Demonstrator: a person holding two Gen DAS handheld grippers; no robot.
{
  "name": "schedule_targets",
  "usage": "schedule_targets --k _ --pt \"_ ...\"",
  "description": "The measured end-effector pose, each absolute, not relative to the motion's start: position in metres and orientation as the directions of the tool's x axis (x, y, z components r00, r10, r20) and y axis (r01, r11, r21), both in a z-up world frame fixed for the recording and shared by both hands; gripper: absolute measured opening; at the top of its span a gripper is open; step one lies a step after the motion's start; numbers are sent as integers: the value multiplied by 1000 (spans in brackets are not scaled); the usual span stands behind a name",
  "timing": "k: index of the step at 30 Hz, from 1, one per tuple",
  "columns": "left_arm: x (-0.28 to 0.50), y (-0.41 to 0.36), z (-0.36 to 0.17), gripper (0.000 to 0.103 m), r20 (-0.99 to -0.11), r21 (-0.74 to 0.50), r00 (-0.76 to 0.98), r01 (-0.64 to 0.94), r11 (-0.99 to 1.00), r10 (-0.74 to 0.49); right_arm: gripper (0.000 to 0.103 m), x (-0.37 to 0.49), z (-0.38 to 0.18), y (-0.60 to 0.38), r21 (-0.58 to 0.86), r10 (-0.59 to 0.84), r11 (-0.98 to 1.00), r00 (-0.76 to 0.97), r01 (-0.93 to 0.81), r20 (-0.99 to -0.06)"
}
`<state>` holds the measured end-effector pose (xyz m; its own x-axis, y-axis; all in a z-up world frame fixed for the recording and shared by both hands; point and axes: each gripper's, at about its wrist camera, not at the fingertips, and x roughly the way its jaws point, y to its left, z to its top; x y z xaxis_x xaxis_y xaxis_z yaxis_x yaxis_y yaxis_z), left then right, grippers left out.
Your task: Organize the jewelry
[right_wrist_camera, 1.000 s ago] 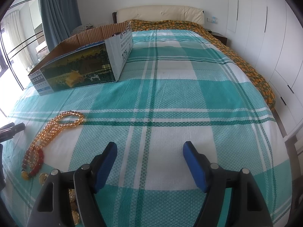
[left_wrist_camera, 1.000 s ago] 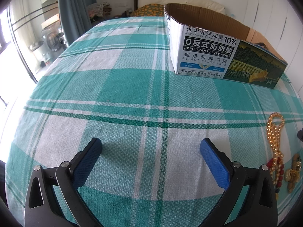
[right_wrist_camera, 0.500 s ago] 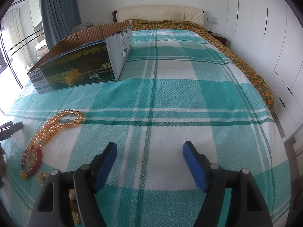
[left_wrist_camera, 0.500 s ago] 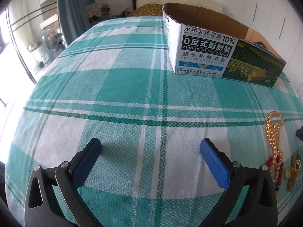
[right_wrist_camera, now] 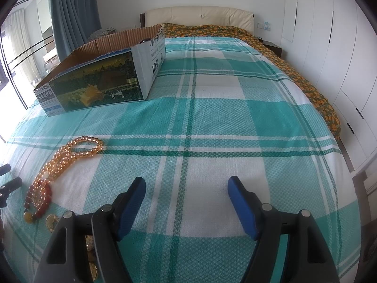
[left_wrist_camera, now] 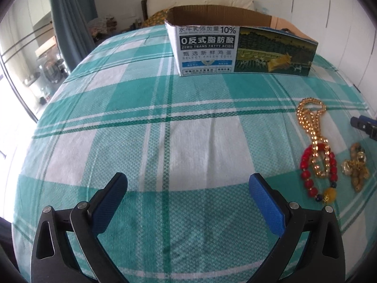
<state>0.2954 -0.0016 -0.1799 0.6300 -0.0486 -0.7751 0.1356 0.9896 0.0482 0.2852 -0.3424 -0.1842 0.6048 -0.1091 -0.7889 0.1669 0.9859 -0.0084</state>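
Note:
An amber bead necklace [left_wrist_camera: 311,127] lies on the checked bedspread [left_wrist_camera: 188,108], with a red bead bracelet [left_wrist_camera: 308,176] over its near end and a gold-coloured trinket [left_wrist_camera: 355,167] beside it. My left gripper [left_wrist_camera: 188,184] hovers open over bare cloth, left of this jewelry. In the right wrist view the same necklace [right_wrist_camera: 68,155] and red bracelet [right_wrist_camera: 38,198] lie at the left, and gold coin-like pieces [right_wrist_camera: 53,221] peek from behind the left finger. My right gripper [right_wrist_camera: 186,186] is open and empty, to the right of them. An open printed cardboard box [left_wrist_camera: 238,44] stands further up the bed.
The box [right_wrist_camera: 99,80] sits left of centre in the right wrist view. A cream headboard [right_wrist_camera: 200,15] and an orange patterned blanket [right_wrist_camera: 304,82] lie beyond. White wardrobes [right_wrist_camera: 329,35] line the right side; a blue curtain [right_wrist_camera: 70,11] and window are at the left.
The left gripper has shifted toward the jewelry and rolled a little, so necklace, bracelet and trinket now sit further into its view. The right gripper has kept still.

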Motion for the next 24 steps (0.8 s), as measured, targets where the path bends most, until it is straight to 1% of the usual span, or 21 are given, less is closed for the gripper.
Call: schedule_targets --k 4,10,13,16,19,21,24 --pt "292 -7 -178 103 -764 90 645 136 987 -19 74 286 -184 -342 -14 -113 986 603 167 -790" --pt "293 -6 -178 103 -768 84 640 143 986 -28 74 286 -185 -340 -25 -121 986 600 166 -791" --pt "286 -2 -174 102 -779 11 619 177 984 -102 74 287 -185 -339 -38 -131 985 597 167 -792" --pt "273 0 -164 102 -760 -105 604 249 963 -239 74 286 -182 -337 -34 -133 984 593 175 -794" --pt "261 -8 -154 102 -727 -204 568 356 912 -385 74 284 -169 -329 56 -55 986 623 157 -780" --pt "255 -24 -150 102 -717 -219 543 420 880 -438 74 286 -162 -319 86 -19 987 632 135 -775" --pt "251 -54 -150 102 -721 -150 541 489 860 -433 74 289 -156 -308 116 18 987 634 114 -773"
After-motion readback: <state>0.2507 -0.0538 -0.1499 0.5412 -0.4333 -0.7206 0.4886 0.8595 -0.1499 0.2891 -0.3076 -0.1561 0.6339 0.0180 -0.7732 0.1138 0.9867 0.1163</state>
